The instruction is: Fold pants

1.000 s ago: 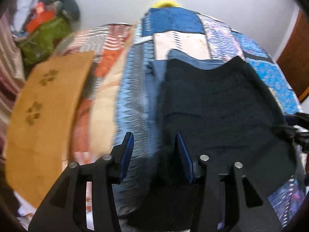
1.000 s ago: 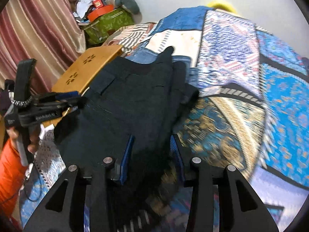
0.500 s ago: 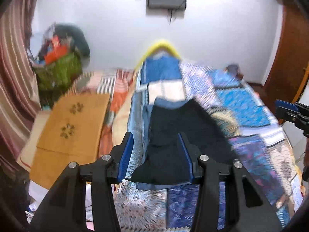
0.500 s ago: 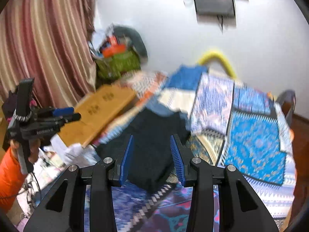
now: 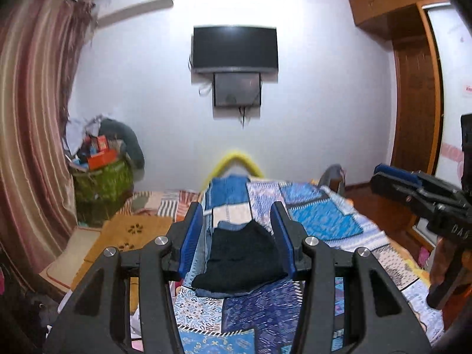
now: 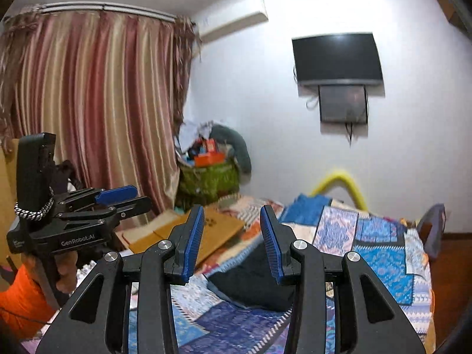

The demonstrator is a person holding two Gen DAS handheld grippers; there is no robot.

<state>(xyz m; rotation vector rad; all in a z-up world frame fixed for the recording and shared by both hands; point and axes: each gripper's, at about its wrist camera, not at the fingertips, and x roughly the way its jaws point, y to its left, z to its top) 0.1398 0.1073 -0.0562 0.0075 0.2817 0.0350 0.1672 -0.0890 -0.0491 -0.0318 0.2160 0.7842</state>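
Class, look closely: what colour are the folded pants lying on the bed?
The folded pants are dark navy, almost black, clearest in the left wrist view.

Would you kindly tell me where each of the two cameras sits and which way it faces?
Left wrist: on the left gripper, facing along the bed to the wall TV; its open fingers frame the folded dark pants; the right gripper shows at right.
Right wrist: on the right gripper, facing the same way; the left gripper, a hand and an orange sleeve show at left.
Shared: pants, bed, TV.
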